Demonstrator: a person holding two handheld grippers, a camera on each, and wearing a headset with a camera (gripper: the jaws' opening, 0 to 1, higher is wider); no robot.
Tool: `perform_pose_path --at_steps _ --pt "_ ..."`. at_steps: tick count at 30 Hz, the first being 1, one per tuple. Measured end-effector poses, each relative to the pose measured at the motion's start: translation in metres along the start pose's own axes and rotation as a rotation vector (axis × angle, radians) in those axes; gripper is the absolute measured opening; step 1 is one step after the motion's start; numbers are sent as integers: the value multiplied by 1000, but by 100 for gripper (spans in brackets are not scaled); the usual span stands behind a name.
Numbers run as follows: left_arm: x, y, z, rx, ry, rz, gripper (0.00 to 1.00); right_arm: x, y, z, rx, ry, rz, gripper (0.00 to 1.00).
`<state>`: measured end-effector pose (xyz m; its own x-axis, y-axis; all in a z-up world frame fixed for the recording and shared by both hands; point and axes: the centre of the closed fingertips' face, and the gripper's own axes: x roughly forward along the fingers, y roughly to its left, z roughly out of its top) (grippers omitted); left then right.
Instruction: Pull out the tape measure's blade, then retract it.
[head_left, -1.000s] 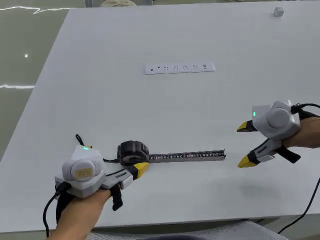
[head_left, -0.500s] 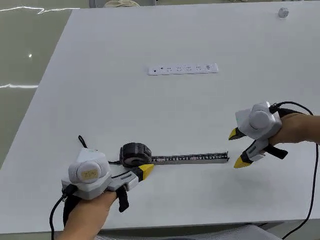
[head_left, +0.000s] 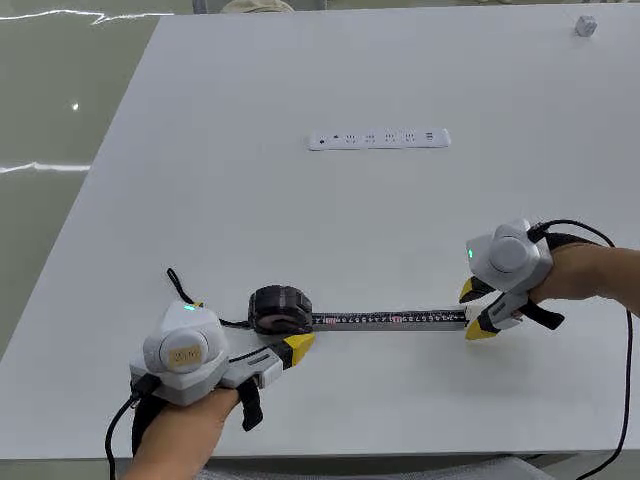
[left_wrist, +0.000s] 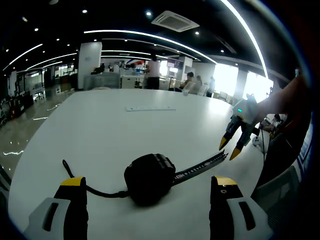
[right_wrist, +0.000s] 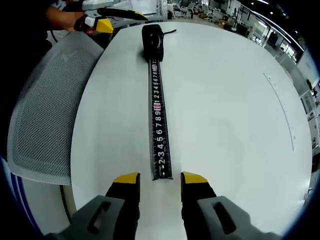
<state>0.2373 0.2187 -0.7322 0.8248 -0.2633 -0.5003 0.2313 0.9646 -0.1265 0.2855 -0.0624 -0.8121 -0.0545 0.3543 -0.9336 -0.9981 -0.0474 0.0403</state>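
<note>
Since the earlier frames the right gripper (head_left: 472, 312) has come in from the right and dropped to the table, so that it now sits at the free end of the blade (head_left: 390, 319), where before it hung well apart from it. Its yellow tips also look closer together than before. The tape measure, its pulled-out blade and the left gripper (left_wrist: 148, 182) keep the same places as before.

The white table (head_left: 400, 60) carries everything. In the right gripper view a grey mesh chair (right_wrist: 45, 110) stands beside the table's near edge. A white power strip (head_left: 378, 139) lies flat further back, well apart from the work.

The right gripper's fingers are partly open, a little wider than the blade, with the blade's end hook lying between the tips. They grip nothing. The left gripper's fingers are wide open and hold nothing; the tape measure sits just ahead of them, between the two tips.

The tape measure (head_left: 280, 308), a black round case, rests near the front of the table. Its blade lies flat on the table, running straight right to the right gripper. A thin black strap (head_left: 185, 290) trails left from the case. A small grey object (head_left: 586, 26) sits at the far right corner.
</note>
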Motion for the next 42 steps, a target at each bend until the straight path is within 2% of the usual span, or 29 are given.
perform_pose_path --at_steps 4,6,7,10,15,17,23,28,31,33,37,38,39,42 --pt "-1 -1 -1 -5 -1 0 100 4 2 0 13 8 -3 26" --pt "-2 -2 -1 -5 -1 -1 100 6 -3 1 -12 -5 -26 24" --pt "-2 -2 -2 -6 -1 -1 100 5 -4 0 -18 9 -34 22" --pt "-2 -1 -3 -8 1 0 100 5 0 1 -26 30 -6 16" --pt "-2 0 -3 -17 -1 4 100 5 -5 -1 -44 57 -10 16" --pt "-1 0 -2 -18 -4 5 100 5 -7 -2 -1 56 -12 16" --pt "3 -3 -2 -28 7 8 100 6 -7 -3 47 80 -15 15" --pt "5 -1 -6 -38 15 31 100 7 -7 -2 45 84 -19 16" --pt "10 3 -4 -49 13 66 100 8 -8 -3 41 92 -22 16" --pt "16 2 -8 -65 46 64 100 8 -7 -2 36 102 -25 16" --pt "26 0 -6 -64 43 90 100 7 -7 -1 54 112 -31 16" --pt "30 1 -6 -79 39 95 100 8 -8 -2 110 102 -38 15" --pt "32 1 -6 -96 39 95 100 8 -9 -2 82 98 -35 15" --pt "38 3 -8 -118 49 110 99 9 -8 -2 91 87 -34 15"
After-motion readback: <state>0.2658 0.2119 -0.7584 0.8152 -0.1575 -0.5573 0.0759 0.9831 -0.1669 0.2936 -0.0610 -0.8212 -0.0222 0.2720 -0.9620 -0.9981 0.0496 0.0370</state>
